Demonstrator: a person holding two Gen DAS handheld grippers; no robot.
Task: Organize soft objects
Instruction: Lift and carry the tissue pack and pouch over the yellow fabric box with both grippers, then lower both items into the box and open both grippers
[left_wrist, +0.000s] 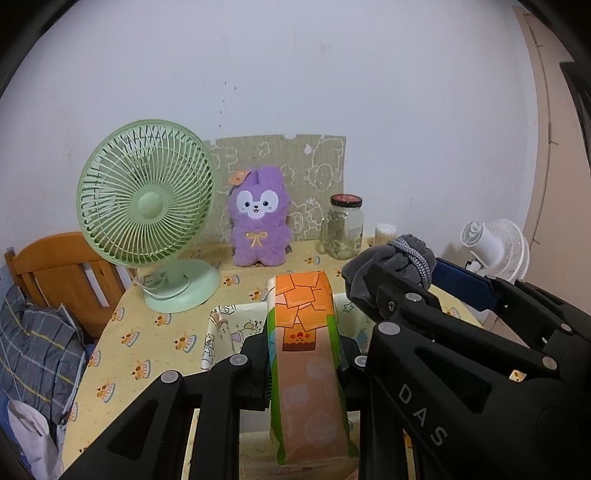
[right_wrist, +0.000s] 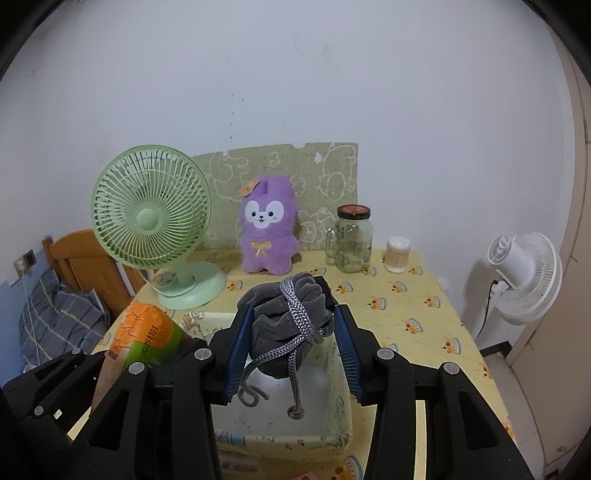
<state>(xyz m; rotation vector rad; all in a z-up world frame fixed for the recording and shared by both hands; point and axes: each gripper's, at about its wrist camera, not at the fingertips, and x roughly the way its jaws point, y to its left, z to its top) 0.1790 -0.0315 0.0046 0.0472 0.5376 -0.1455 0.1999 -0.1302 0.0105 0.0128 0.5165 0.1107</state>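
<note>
My left gripper (left_wrist: 304, 363) is shut on an orange-and-green tissue pack (left_wrist: 304, 354), held lengthwise above a fabric storage bin (left_wrist: 221, 325). My right gripper (right_wrist: 291, 332) is shut on a grey drawstring pouch (right_wrist: 291, 321) with a braided cord hanging down, held over the same bin (right_wrist: 332, 435). In the left wrist view the pouch (left_wrist: 391, 266) and the right gripper show at right. In the right wrist view the tissue pack (right_wrist: 144, 339) shows at left. A purple plush bunny (left_wrist: 258, 218) (right_wrist: 267, 227) sits upright at the back of the table against the wall.
A green desk fan (left_wrist: 147, 214) (right_wrist: 155, 221) stands at back left. A glass jar (right_wrist: 351, 240) and a cotton swab tub (right_wrist: 397, 254) stand at back right. A wooden chair (left_wrist: 62, 273) with clothes is left of the table; a white fan (right_wrist: 524, 273) is to the right.
</note>
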